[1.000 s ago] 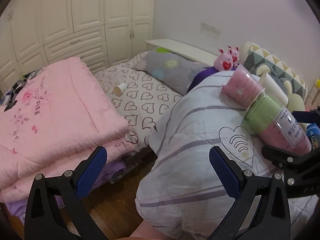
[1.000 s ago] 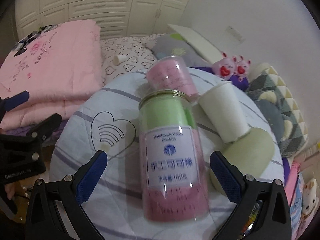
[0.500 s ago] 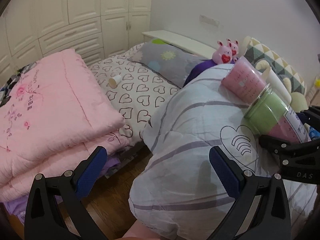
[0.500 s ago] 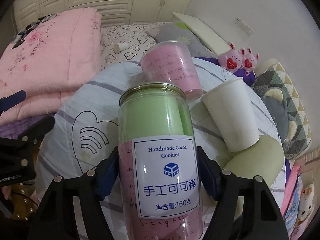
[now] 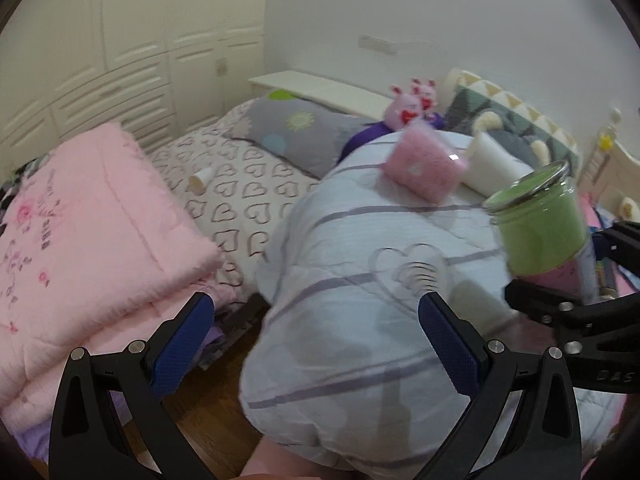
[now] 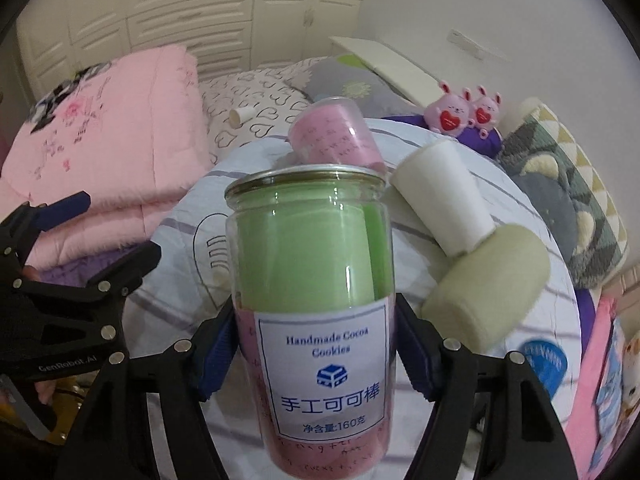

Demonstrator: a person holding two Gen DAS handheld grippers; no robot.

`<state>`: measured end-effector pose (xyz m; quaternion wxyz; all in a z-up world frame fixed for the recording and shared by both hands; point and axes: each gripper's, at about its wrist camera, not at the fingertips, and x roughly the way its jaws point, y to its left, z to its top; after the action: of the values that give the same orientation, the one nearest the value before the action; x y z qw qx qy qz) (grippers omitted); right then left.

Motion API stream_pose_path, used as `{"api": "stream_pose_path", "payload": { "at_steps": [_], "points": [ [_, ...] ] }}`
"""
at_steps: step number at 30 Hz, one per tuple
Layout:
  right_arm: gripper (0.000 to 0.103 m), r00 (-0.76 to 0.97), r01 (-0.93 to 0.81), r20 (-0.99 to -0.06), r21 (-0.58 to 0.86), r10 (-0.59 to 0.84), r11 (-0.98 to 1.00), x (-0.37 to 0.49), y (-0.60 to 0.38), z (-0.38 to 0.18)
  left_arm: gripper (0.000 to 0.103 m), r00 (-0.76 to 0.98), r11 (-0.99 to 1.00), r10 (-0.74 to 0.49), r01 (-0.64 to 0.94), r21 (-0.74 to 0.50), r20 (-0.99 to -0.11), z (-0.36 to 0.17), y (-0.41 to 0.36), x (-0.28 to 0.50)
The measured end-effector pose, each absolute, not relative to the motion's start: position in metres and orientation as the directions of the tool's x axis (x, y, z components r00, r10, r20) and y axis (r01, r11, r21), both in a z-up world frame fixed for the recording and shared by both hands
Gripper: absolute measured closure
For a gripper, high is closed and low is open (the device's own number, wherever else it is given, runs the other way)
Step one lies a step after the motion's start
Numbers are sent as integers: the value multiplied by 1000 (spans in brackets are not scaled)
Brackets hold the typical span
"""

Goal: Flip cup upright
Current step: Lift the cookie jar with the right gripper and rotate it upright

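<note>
Cup [image 6: 310,280]: clear, smooth plastic cylinder with a metal-rimmed mouth; I see green lining in its upper part, pink lining below, and a white paper label reading "Handmade Cocoa Cookies".
Cup axis: from my right wrist view the long axis runs near vertical, mouth uppermost, tilted slightly; in the left wrist view the cup [image 5: 540,228] leans with its mouth toward the upper right.
Cup position: lifted clear of the quilt, lower body seated between the tool's two fingers, at the label.
Right gripper [image 6: 312,344]: black frame, blue ribbed pads [image 6: 218,352]; I read it as clamped on the cup, one pad pressed to each side.
Left gripper [image 5: 316,344]: same build, jaws spread wide with nothing between them, hovering over the near edge of the quilt, well to the left of the cup.
Quilt [image 5: 360,280]: soft, pale, puffy mound with grey stripes and a printed heart outline.
Pink cup [image 6: 336,132]: translucent, lying on its side on the quilt, just behind the held cup.
White cup [image 6: 440,196]: matte paper, on its side, its mouth inside a pale green cup [image 6: 488,292].
Pink blanket [image 5: 88,232]: fleecy, folded, to the left.
Plush rabbits [image 6: 464,112]: two, pink, far side by the wall.
</note>
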<state>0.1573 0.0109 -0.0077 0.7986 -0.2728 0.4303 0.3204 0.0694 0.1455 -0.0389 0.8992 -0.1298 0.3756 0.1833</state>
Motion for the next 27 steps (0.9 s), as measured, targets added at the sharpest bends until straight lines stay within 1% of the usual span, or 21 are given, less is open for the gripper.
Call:
{"api": "stream_pose_path", "payload": {
  "at_steps": [2, 6, 8, 9, 12, 15, 20, 24, 27],
  "points": [
    [31, 424, -735, -866, -159, 263, 660, 159, 9, -11, 0, 653, 902, 234, -423, -90, -720, -37, 143, 69],
    [31, 415, -702, -892, -186, 182, 687, 169, 13, -32, 0, 669, 916, 171, -378, -133, -724, -38, 141, 67],
    [31, 389, -711, -907, -181, 165, 680, 172, 14, -42, 0, 657, 915, 185, -386, -115, -731, -40, 141, 68],
    [31, 398, -702, -907, -205, 138, 682, 173, 16, -47, 0, 649, 915, 198, -392, -99, -735, -41, 141, 70],
    [31, 396, -699, -907, -198, 142, 687, 174, 16, -45, 0, 626, 907, 228, -415, -71, -745, -45, 143, 72],
    [31, 361, -701, -921, -162, 150, 694, 175, 15, -44, 0, 614, 900, 230, -430, -75, -755, -48, 148, 72],
    [32, 342, -703, -921, -120, 186, 701, 169, 6, -36, 0, 600, 904, 243, -425, -47, -762, -51, 147, 72],
    [32, 362, -669, -914, -119, 182, 734, 160, -6, -27, 0, 609, 917, 219, -396, -53, -762, -49, 142, 73],
    [32, 368, -636, -911, -102, 185, 765, 154, -18, -21, 0, 617, 939, 184, -341, -49, -765, -46, 135, 75]
  ]
}}
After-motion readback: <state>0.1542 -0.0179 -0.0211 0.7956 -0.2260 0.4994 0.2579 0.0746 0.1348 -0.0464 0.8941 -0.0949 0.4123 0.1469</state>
